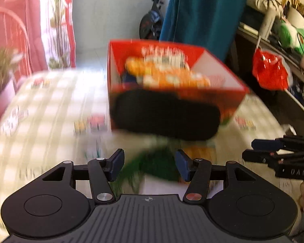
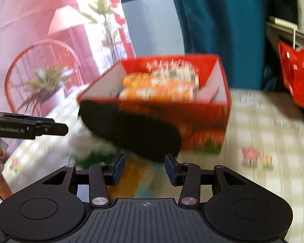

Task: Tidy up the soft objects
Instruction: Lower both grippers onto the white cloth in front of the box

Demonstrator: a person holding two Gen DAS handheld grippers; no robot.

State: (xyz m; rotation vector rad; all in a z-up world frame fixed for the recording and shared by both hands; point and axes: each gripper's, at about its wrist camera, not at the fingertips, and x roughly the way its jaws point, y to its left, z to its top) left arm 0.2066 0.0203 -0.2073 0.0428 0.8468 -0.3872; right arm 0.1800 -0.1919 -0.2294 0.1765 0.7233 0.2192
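Note:
A red cardboard box (image 1: 216, 105) (image 2: 208, 125) stands on the checked bedsheet. Orange and white patterned soft rolls (image 1: 168, 75) (image 2: 160, 85) lie inside it. A black oval soft object (image 1: 166, 115) (image 2: 131, 131) leans against the box's front wall. A green soft item (image 1: 152, 166) (image 2: 95, 156) lies between my left gripper's (image 1: 150, 164) open fingers, blurred. An orange and teal item (image 2: 143, 180) lies between my right gripper's (image 2: 145, 168) open fingers. Both views are motion-blurred. The right gripper also shows in the left wrist view (image 1: 273, 151), the left gripper in the right wrist view (image 2: 30, 129).
The bed (image 1: 40, 111) (image 2: 273, 141) has a green checked sheet. A pink patterned wall hanging (image 2: 40, 40) is to the left, a teal curtain (image 1: 202, 10) behind the box. A cluttered shelf (image 1: 283, 40) with a red bag (image 1: 269, 70) (image 2: 298, 75) is on the right.

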